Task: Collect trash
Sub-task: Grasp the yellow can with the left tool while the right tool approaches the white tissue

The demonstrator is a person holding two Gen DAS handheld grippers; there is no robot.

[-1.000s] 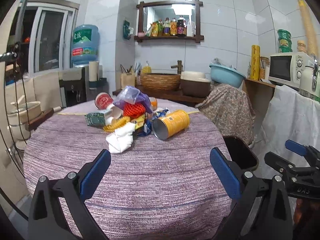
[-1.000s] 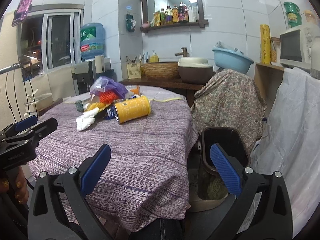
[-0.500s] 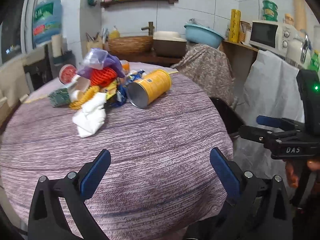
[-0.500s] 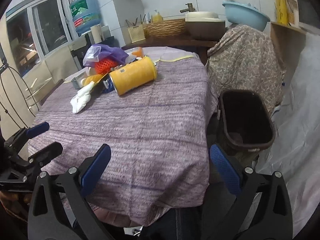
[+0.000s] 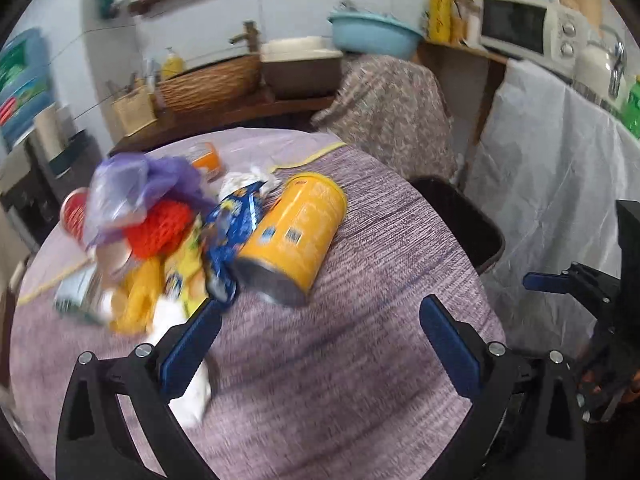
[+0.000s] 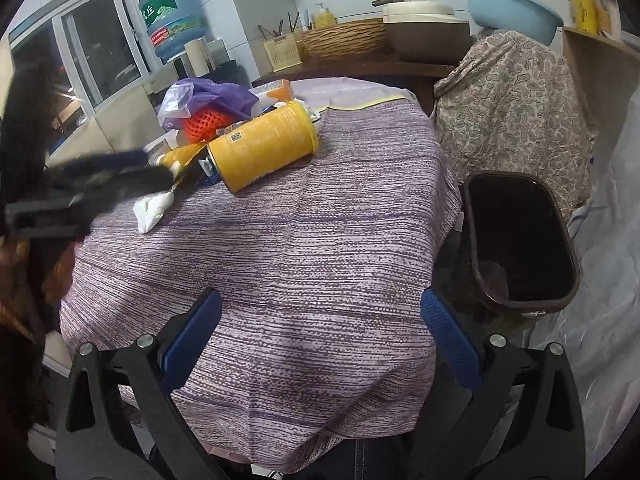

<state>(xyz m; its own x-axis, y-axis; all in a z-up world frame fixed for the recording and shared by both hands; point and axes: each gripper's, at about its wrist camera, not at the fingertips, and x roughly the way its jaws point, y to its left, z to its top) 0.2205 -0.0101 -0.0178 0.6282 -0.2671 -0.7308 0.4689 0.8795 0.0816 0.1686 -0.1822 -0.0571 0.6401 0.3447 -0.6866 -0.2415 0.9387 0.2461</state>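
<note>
Over the purple-striped table (image 6: 320, 240): left gripper (image 5: 320, 332) jaws spread wide, nothing held, blurred, close to the trash pile (image 5: 160, 232) with the yellow can (image 5: 296, 232) on its side. Right gripper (image 6: 320, 336) likewise agape and empty, well back near the table edge. Dark bin (image 6: 520, 240) stands beside the table.

Trash pile (image 6: 224, 136) on table (image 6: 320, 248), bin (image 6: 520, 240) rt.

Little legible — green label on water jug (image 6: 171, 16) with a large white Chinese char., "丘"-like. Yellow can (image 6: 266, 148): white barcode sticker, print too small to read.
</note>
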